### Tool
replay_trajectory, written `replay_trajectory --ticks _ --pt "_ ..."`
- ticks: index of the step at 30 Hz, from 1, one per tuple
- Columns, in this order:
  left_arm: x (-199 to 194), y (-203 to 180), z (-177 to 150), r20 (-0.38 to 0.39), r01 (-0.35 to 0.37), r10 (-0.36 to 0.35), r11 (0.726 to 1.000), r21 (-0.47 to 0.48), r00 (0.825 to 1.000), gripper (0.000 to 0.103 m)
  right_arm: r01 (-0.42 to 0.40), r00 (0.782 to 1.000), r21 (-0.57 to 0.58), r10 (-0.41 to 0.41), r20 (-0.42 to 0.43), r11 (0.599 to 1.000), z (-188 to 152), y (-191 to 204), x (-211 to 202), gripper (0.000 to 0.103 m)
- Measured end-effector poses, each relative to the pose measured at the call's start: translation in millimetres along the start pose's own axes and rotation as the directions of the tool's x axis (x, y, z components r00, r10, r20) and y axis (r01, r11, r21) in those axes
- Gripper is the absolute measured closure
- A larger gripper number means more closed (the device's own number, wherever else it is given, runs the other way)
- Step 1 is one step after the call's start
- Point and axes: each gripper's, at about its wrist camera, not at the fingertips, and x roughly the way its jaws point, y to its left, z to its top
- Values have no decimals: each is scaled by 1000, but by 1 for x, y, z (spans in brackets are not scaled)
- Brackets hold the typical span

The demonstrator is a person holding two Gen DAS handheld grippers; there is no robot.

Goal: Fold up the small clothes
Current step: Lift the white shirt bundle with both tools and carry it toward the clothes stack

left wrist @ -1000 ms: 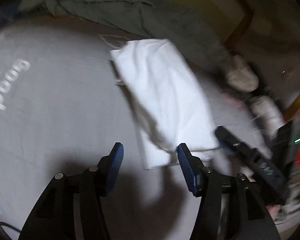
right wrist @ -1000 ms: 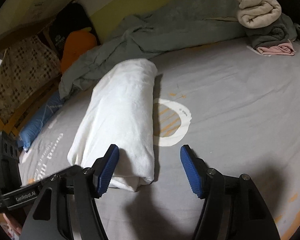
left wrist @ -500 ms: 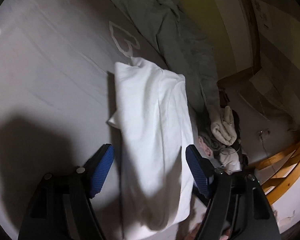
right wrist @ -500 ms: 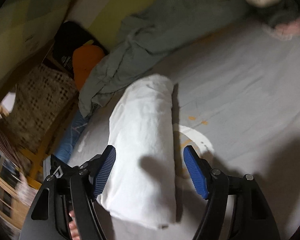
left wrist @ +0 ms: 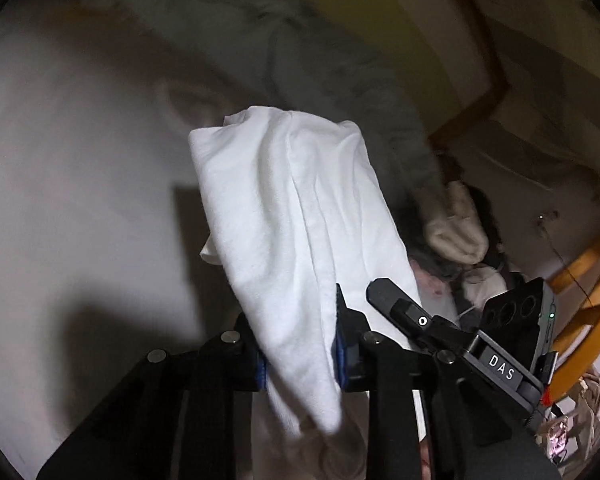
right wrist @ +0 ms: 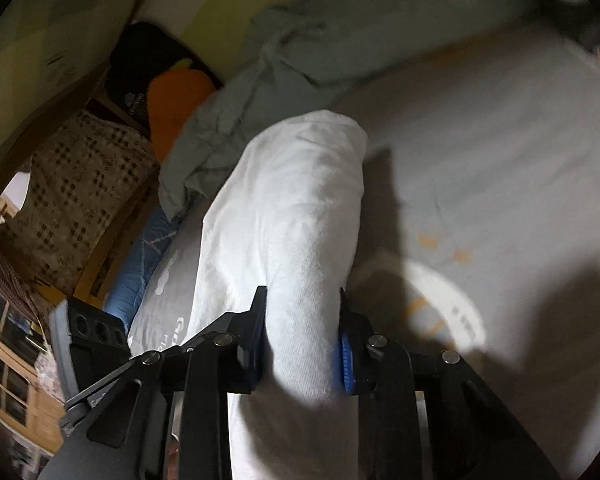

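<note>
Bed sheet [left wrist: 80, 184], grey with white print, fills the space below and beyond both grippers; a dark shadow falls on it left of the left gripper and right of the right one.

Grey blanket [right wrist: 260, 112] is bunched along the far edge of the bed, ahead of both grippers, against the yellow wall [left wrist: 380, 12].

White cloth [left wrist: 284, 216], folded into a long narrow bundle, runs forward from both sets of jaws. Far end hangs free ahead of the fingers, near end droops below them. Looks lifted off the sheet, casts its own shadow on it.

Left gripper [left wrist: 300, 344]: jaws have just been closing and are now clamped on the near end of the cloth, blue pads pressing both sides. Fabric bulges out below the pads.

Right gripper [right wrist: 304, 340]: same, jaws just closed in, pinching the cloth's other long edge, with blue pads tight against it.

Right gripper body is visible in the left view, just right of the left fingers, close alongside.

Pile of clothes [left wrist: 456, 232], cream piece on top, sits ahead-right of the left gripper, past the cloth.

Orange cushion [right wrist: 180, 108] and checked fabric [right wrist: 76, 188] are ahead-left of the right gripper, off the bed. Blue item [right wrist: 148, 256] lies at the bed edge, left of the cloth.
</note>
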Motion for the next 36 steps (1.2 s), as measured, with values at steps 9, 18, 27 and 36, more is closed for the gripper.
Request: replay_trajectory --ticks 9,18,27,36 --pt "40 -157 65 17 202 -211 951 233 977 79 40 971 -100 -15 238 994 88 29 -125 72" --pt "157 -336 123 -69 326 -325 863 387 943 78 179 874 -61 -130 469 982 219 -13 -252 72" --pt "288 -398 111 -173 223 -155 828 514 973 75 233 846 147 -275 456 961 289 -126 -270 72" --pt "349 -358 81 -179 157 -77 857 491 981 36 312 839 237 -383 385 920 282 -209 -243 65"
